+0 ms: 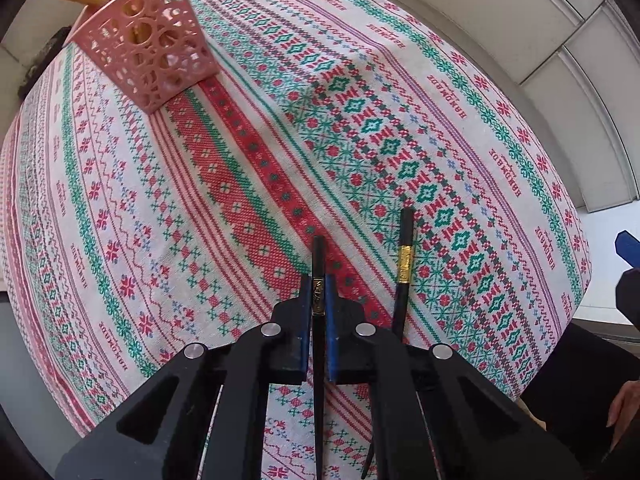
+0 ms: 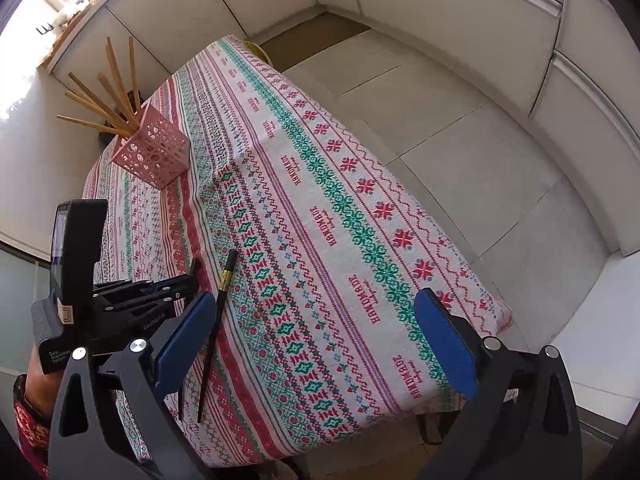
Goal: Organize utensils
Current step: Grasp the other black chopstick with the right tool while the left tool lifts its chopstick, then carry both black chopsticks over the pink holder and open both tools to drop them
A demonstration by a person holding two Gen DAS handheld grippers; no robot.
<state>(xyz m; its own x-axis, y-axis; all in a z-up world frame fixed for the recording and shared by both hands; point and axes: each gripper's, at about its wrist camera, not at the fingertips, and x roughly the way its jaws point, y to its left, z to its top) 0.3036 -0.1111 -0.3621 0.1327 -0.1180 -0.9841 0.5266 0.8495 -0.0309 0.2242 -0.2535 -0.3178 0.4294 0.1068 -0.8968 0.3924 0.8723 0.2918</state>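
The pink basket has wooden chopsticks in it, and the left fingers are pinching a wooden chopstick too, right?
Not quite. The pink basket does hold wooden chopsticks, but the left gripper has its fingers closed on a black chopstick with a gold band, not a wooden one. The left wrist view shows it, with a second black chopstick lying beside it on the tablecloth.
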